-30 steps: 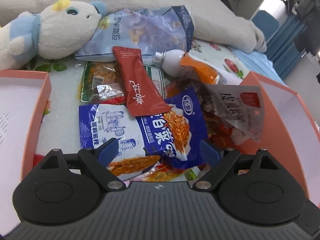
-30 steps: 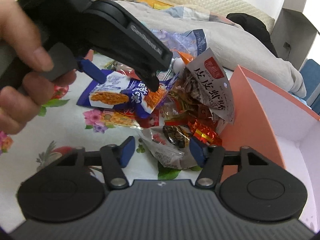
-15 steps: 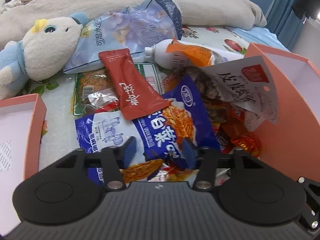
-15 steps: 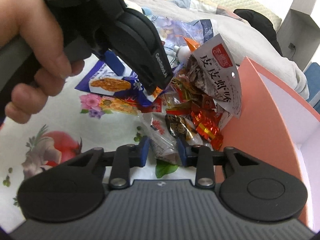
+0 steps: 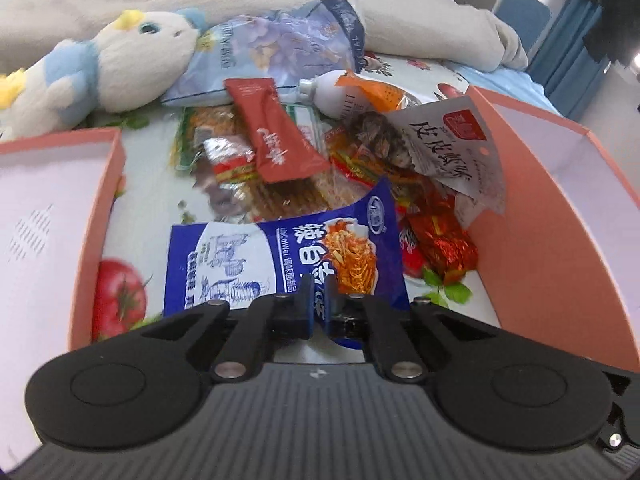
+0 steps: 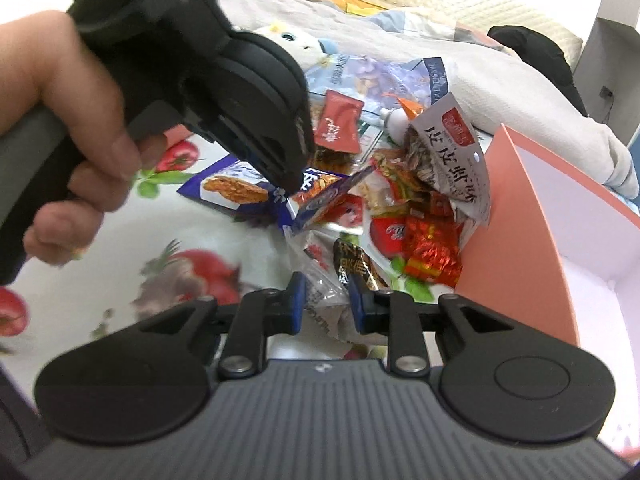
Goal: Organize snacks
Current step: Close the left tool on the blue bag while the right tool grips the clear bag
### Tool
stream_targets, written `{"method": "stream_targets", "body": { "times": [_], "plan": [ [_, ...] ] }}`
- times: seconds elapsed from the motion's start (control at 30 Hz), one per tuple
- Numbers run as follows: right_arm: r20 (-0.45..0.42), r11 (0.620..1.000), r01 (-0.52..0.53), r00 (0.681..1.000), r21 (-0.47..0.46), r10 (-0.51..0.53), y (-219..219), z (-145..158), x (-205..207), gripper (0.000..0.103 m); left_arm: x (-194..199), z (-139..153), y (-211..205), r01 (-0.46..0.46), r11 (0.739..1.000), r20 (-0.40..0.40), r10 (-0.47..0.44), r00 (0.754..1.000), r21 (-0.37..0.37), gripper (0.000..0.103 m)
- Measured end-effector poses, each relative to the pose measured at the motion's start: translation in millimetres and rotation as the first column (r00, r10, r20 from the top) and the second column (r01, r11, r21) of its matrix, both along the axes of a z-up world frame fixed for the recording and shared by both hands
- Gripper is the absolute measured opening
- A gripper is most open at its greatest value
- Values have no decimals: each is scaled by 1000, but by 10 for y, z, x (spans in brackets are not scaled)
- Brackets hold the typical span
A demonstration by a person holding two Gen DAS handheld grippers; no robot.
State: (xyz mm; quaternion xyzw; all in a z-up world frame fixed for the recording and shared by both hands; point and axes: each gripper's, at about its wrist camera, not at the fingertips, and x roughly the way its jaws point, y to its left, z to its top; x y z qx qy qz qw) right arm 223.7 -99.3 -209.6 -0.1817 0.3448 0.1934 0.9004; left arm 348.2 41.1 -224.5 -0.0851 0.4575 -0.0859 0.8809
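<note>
**Both picks made, neither packet boxed yet**

Your left hand-held gripper point(image 5: 317, 308) is pinched on the near edge of the blue-and-white foil noodle-snack packet point(image 5: 280, 256); the right wrist view shows that packet point(image 6: 280, 196) hanging crumpled from the jaws above the flowered bedsheet point(image 6: 132, 240). Your right hand-held gripper point(image 6: 326, 306) has a clear crinkly plastic wrapper with printed lettering point(image 6: 320, 292) between its blue pads point(image 6: 298, 300), and they appear to press it.

Step in hand, as I judge it: lift-off from the snack pile, one item per hand. The rest of the pile lies on the bed between the two open salmon-pink cardboard boxes, the left one point(image 5: 104, 216) and the right one point(image 5: 532, 200). The grey-white seed bag point(image 5: 452, 152) leans on the right box wall.

Next move calls for: carry each packet over a box rim, clear of the wall, then release inside. Which box takes which snack cannot be told. Watch the blue packet; the grip is only at its edge, so it may swing or slip.
</note>
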Motion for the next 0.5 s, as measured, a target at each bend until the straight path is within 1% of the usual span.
{"method": "stream_targets", "body": {
  "times": [0.23,0.33,0.4,0.5],
  "plan": [
    [-10,1000,4,1000,10,-4,-80,39,-245,27,-472,67,201,-59,997,-16,59,998,-40,3],
    [-21,1000,3,1000,20,-3,-135,64,-315,27,-653,70,226,-67,997,-25,66,998,-31,2],
    [-30,1000,1,1000,21,0,-169,57,-349,27,-779,64,232,-71,997,-36,70,997,-30,0],
    [-64,999,4,998,37,-2,-210,47,-397,27,-951,69,194,-67,998,-42,66,997,-13,0]
  ]
}}
